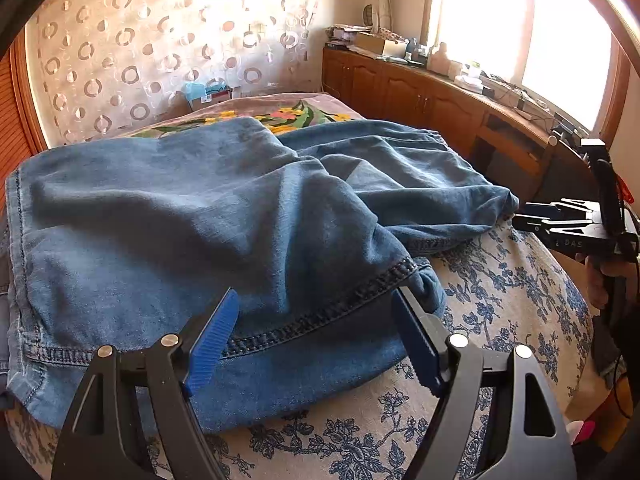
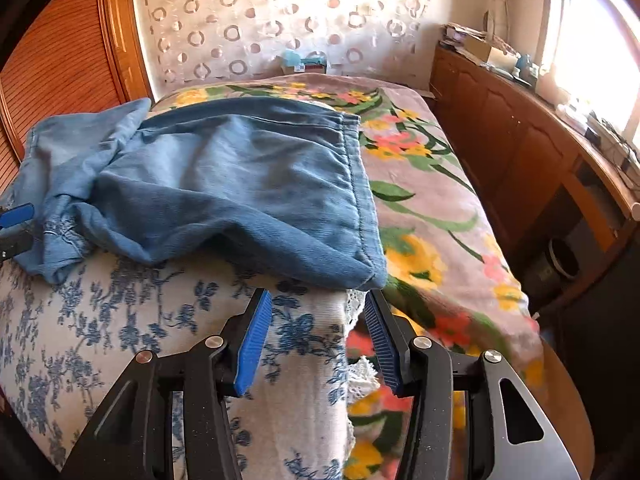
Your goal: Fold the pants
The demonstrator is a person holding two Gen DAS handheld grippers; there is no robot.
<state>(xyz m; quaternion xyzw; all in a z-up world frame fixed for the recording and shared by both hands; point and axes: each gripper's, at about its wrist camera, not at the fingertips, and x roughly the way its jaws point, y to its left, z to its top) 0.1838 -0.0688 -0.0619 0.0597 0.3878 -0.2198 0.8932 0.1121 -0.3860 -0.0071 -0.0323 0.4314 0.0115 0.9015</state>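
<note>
From where I sit, the blue denim pants (image 1: 208, 216) lie rumpled across the bed, partly on the white cloth with blue flowers (image 1: 500, 300) and partly on the pink floral blanket (image 2: 432, 208) farther back. My left gripper (image 1: 316, 312) has its jaws spread wide, one blue-padded finger (image 1: 212, 340) over the denim on the left and the other on the right, with a stitched hem of the pants running between them; nothing is clamped, and I cannot tell whether the pads touch the fabric. In the left wrist view the right gripper (image 1: 536, 216) shows at the far right edge, just beside a corner of the pants that hangs toward the bed's side. In the right wrist view my right gripper (image 2: 318, 300) is also spread apart and holds nothing; its fingers (image 2: 254, 344) frame the edge where the blue-flowered cloth meets the blanket, and a corner of the pants with its seamed side edge sits just beyond the tips (close, but apart as far as I can see). The pants bunch up toward the left of that view, where a bit of the left gripper's blue pad peeks in. A wooden cabinet run (image 1: 420, 96) with clutter on top lines the right wall under a bright window (image 1: 520, 20), and a curtain with ring patterns (image 2: 260, 20) hangs behind the bed.
</note>
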